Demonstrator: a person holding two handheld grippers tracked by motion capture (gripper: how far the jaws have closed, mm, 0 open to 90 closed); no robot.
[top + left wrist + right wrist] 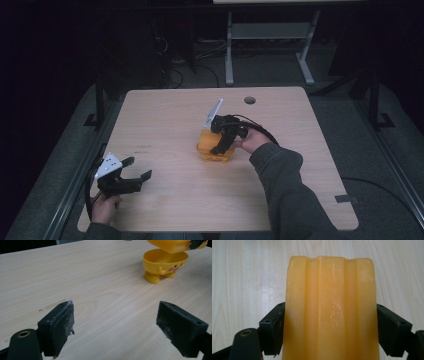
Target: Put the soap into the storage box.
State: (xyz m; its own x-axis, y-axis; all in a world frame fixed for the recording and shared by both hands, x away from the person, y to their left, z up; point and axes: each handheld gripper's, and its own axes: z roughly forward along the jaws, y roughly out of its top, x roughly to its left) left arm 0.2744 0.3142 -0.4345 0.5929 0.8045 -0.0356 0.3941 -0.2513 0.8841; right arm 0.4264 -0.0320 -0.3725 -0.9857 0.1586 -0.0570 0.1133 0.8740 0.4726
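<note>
My right gripper clamps the yellow lid above its base; left gripper gapes wide near the table edge.

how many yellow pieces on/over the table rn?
2. The yellow footed bowl stands on the table mid-right; the yellow ribbed piece is held just above it between the right gripper fingers. More could hide underneath.

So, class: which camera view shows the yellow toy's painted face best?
The left gripper view: the yellow toy's base shows cheeks and eyes there. The high view gives an orange blob behind the right hand-held gripper; the right gripper view shows its ridged top piece.
</note>
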